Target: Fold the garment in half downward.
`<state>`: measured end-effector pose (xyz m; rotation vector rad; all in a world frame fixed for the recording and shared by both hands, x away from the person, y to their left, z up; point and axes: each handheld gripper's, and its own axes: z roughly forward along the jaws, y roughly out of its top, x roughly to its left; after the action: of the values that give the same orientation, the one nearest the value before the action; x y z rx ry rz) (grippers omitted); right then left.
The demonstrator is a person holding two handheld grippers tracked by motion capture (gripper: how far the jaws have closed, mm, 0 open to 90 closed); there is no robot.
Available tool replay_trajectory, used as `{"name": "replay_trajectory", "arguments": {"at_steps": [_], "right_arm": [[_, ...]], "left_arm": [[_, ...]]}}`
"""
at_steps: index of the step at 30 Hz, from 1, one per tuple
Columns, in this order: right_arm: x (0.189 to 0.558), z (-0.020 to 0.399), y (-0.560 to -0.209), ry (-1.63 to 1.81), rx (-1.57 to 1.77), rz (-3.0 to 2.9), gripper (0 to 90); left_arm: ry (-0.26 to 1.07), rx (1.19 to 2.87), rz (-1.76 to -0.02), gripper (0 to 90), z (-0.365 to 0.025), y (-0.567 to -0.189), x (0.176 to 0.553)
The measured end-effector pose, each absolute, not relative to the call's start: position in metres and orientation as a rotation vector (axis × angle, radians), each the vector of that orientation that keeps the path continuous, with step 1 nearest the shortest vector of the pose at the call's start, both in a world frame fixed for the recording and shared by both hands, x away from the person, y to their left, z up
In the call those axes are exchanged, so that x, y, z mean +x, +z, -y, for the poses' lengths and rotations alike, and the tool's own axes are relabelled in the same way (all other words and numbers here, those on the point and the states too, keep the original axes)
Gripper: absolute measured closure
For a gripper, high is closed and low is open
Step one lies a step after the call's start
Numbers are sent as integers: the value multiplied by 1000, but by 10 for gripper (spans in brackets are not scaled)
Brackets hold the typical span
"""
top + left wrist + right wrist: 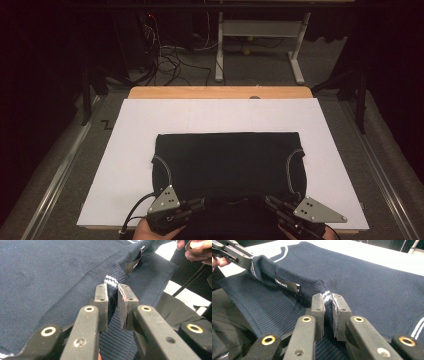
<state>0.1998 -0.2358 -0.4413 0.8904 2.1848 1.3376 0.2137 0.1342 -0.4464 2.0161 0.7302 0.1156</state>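
Observation:
A dark navy sweater (227,160) lies flat on the white sheet (130,145), its neck toward me. My left gripper (201,202) is shut on the ribbed collar at the near left; in the left gripper view its jaws (113,290) pinch the white-striped collar edge (110,280). On the near right, my right gripper (268,201) is shut on the same collar, and the right gripper view has its jaws (328,300) clamped beside a white stripe (326,293). A black neck label (287,286) hangs inside the collar between the two grippers. The left gripper (234,252) holds the collar's far end there.
The white sheet covers a wooden table (220,92) with bare margins left, right and beyond the sweater. Past the table stand a white desk frame (260,30) and tangled cables (170,60) on the floor. Metal rails (60,170) run along both sides.

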Motion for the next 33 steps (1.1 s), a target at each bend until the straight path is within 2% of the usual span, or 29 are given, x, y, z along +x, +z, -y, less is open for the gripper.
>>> {"name": "replay_trajectory", "arguments": {"at_steps": [7,8,10,13,26,33], "right_arm": [[189,237,-444,1315,875,-2220,815],[188,237,-444,1312,863,-2234,790],[187,238,-445,1339,869,-2245,721],[186,239,-445,1347,883,-2232,645],[202,248,-452,1336,1012,-2161,475],[211,253,-456,1317,1051,-2116,382]], "left_arm": [[72,2018,-730,754,-138,-451,200],[66,2014,-730,746,-138,-451,199],[71,2002,-728,664,-140,-449,198],[90,1990,-734,618,-143,-449,199],[171,1962,-854,358,-161,-458,220],[199,1941,-887,319,-173,-460,231]]}}
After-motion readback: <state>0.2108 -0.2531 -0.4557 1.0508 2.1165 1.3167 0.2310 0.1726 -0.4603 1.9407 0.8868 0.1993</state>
